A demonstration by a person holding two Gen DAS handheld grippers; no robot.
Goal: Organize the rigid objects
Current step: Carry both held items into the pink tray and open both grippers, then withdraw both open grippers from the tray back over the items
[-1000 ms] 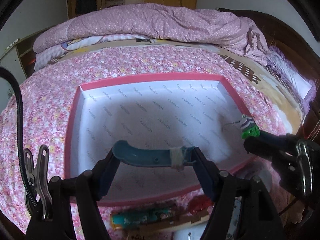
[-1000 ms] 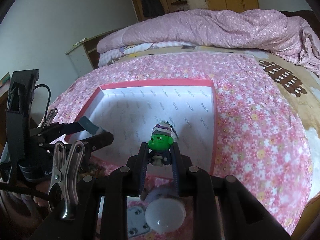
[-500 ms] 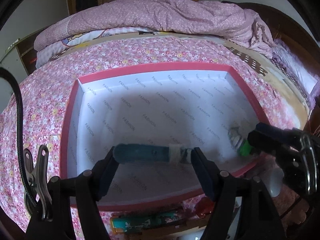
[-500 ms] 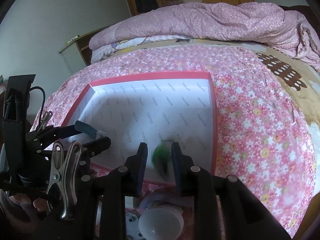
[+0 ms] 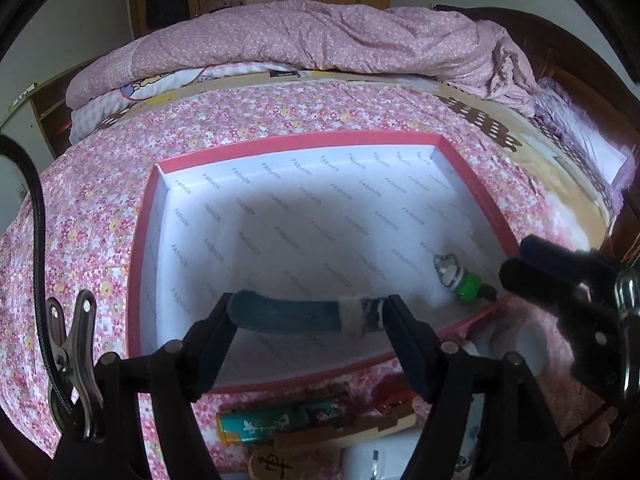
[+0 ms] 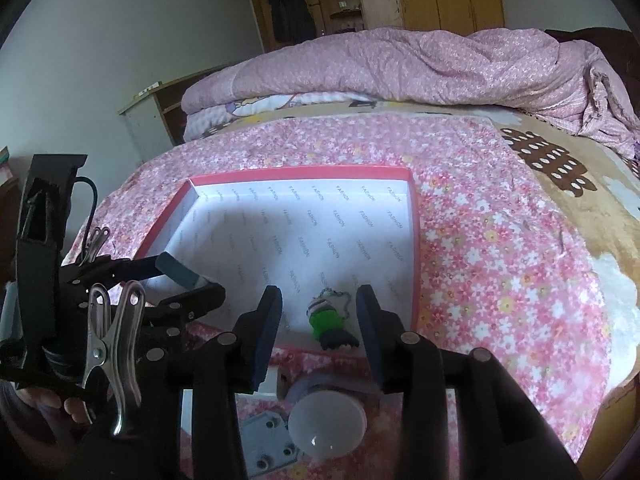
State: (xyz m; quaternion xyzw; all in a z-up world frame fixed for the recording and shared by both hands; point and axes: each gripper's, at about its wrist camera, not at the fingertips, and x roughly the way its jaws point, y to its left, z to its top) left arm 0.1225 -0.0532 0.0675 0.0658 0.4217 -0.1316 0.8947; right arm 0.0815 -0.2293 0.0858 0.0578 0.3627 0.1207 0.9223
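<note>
My right claw has just been spreading its jaws, and they now stand apart with the green figure keychain lying loose between them, untouched, on the white floor of the pink-rimmed box near its front right corner. My left claw is clamped on the teal handle end to end — held crosswise just above the box's near edge (a band of pale tape wraps one end). On the flowered bedspread in front of the box I see a light bulb and a lighter.
</note>
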